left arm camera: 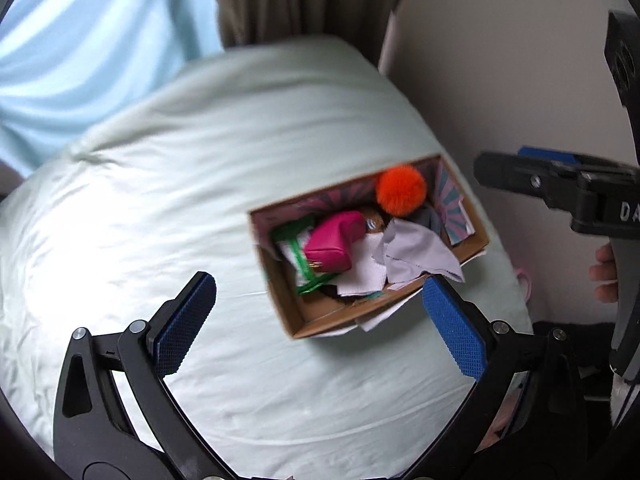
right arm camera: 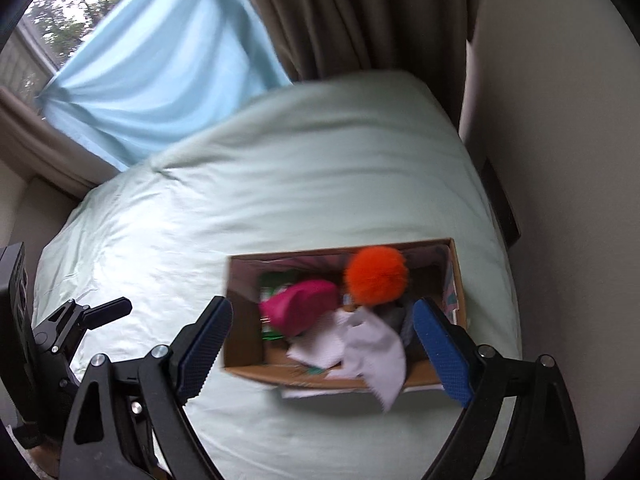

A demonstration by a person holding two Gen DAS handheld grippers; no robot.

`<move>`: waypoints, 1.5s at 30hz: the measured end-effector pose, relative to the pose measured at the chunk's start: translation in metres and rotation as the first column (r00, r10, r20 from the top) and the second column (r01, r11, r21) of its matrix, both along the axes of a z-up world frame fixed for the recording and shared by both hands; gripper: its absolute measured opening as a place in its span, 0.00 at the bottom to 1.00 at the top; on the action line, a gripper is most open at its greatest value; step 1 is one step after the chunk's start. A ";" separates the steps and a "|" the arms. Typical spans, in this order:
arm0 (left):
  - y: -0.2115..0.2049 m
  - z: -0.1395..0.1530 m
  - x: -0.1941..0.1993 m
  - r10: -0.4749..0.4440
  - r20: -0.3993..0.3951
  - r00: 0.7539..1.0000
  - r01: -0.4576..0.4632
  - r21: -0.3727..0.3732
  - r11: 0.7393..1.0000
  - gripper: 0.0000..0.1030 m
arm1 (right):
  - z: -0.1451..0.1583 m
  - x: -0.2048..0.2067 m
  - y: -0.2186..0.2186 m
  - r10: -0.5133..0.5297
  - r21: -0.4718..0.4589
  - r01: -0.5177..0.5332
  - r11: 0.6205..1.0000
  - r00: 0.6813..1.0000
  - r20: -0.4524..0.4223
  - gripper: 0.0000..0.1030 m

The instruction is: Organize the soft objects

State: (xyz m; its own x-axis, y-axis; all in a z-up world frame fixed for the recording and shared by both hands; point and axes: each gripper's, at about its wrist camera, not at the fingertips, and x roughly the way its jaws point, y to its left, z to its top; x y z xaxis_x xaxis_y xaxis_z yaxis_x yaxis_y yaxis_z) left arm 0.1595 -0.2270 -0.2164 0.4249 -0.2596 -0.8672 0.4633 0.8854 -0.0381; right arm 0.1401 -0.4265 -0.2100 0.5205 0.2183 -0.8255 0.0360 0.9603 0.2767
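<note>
A cardboard box lies on the pale green bed. In it are an orange pompom, a pink pouch, white cloths and a green item. One cloth hangs over the box's near wall. My left gripper is open and empty above the bed, just short of the box. My right gripper is open and empty, its fingers astride the box from above. The right gripper also shows in the left wrist view.
A light blue curtain and a brown curtain hang behind the bed. A cream wall runs along the bed's right side. The left gripper shows at the left edge of the right wrist view.
</note>
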 end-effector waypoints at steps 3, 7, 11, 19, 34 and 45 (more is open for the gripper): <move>0.035 0.043 -0.030 0.065 0.093 0.994 -0.062 -0.033 0.998 1.00 | 0.038 -0.027 0.024 0.005 -0.025 -0.003 1.000 0.998 0.064 0.87; 0.082 0.090 -0.065 0.167 0.205 0.964 -0.150 -0.098 0.984 1.00 | 0.087 -0.065 0.057 0.020 -0.086 -0.006 0.996 0.986 0.163 0.87; 0.133 0.133 -0.106 0.286 0.321 0.903 -0.232 -0.198 0.952 1.00 | 0.128 -0.101 0.087 0.031 -0.134 0.006 0.991 0.961 0.274 0.87; 0.186 0.187 -0.161 0.378 0.484 0.789 -0.271 -0.277 0.922 1.00 | 0.179 -0.153 0.136 0.055 -0.211 0.046 0.976 0.893 0.447 0.87; 0.204 0.190 -0.176 0.372 0.527 0.764 -0.264 -0.271 0.926 1.00 | 0.192 -0.180 0.166 0.016 -0.221 0.123 0.967 0.842 0.539 0.87; 0.207 0.193 -0.176 0.370 0.539 0.756 -0.250 -0.285 0.925 1.00 | 0.194 -0.180 0.168 0.001 -0.229 0.149 0.962 0.836 0.549 0.87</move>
State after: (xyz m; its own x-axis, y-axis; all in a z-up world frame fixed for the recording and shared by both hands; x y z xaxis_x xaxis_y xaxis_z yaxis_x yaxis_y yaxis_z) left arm -0.0167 -0.0197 -0.0235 0.9105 -0.1532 -0.3842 0.1522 0.9878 -0.0330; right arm -0.0400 -0.2585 -0.0156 0.9037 -0.0147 -0.4279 0.0271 0.9994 0.0228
